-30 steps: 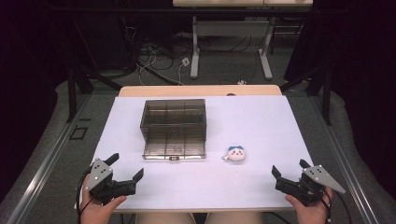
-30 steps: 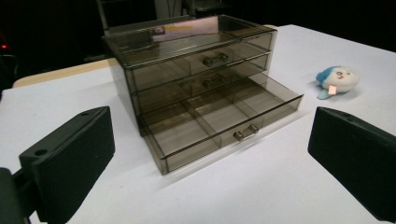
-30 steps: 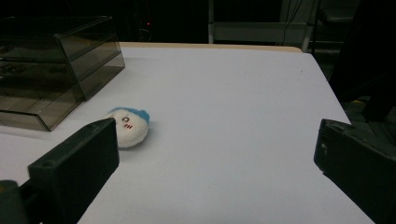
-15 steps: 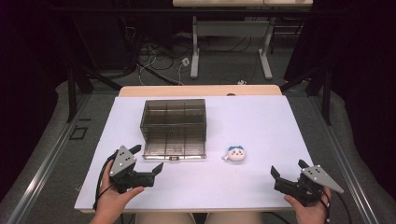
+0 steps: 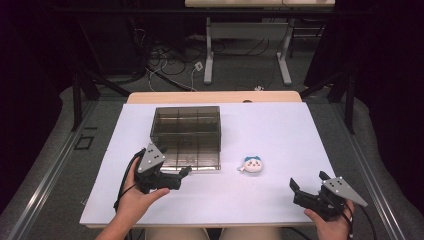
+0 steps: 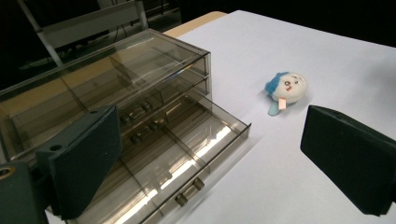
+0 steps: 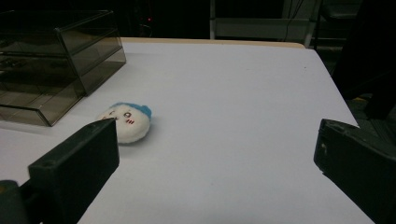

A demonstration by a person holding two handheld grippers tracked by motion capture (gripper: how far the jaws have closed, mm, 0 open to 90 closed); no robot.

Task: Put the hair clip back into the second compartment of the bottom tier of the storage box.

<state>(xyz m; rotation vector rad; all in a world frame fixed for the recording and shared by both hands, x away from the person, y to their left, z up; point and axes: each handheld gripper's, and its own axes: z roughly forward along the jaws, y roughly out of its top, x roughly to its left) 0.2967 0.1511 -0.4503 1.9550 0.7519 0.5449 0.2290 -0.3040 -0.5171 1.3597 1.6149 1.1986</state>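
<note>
Left gripper (image 5: 175, 176): black two-jaw tool with a grey three-cornered plate, carried low over the white table (image 5: 280, 130) near its front-left corner, just in front of the smoky transparent plastic drawer cabinet (image 5: 186, 136). Jaws spread wide, having just been closing slightly, nothing between them. In the left gripper view, aimed past the pulled-out bottom drawer (image 6: 187, 154) with its small bar handle (image 6: 189, 191), toward the small round white plush toy with a blue cap (image 6: 286, 88); probably lined up either for that handle or for the toy.

Right gripper (image 5: 306, 192): same build, parked near the front-right corner of the table, jaws spread and empty, pointing leftward across the surface; apparently held in reserve.

Plush toy (image 5: 252, 164): lying on the bare table just right of the cabinet's front-right corner, apart from it, roughly between the two grippers and somewhat nearer the left one.

Cabinet: standing left of centre, back toward the far edge, bottom drawer drawn toward the front edge, compartments seemingly empty; open drawer likely readied to receive the toy.
</note>
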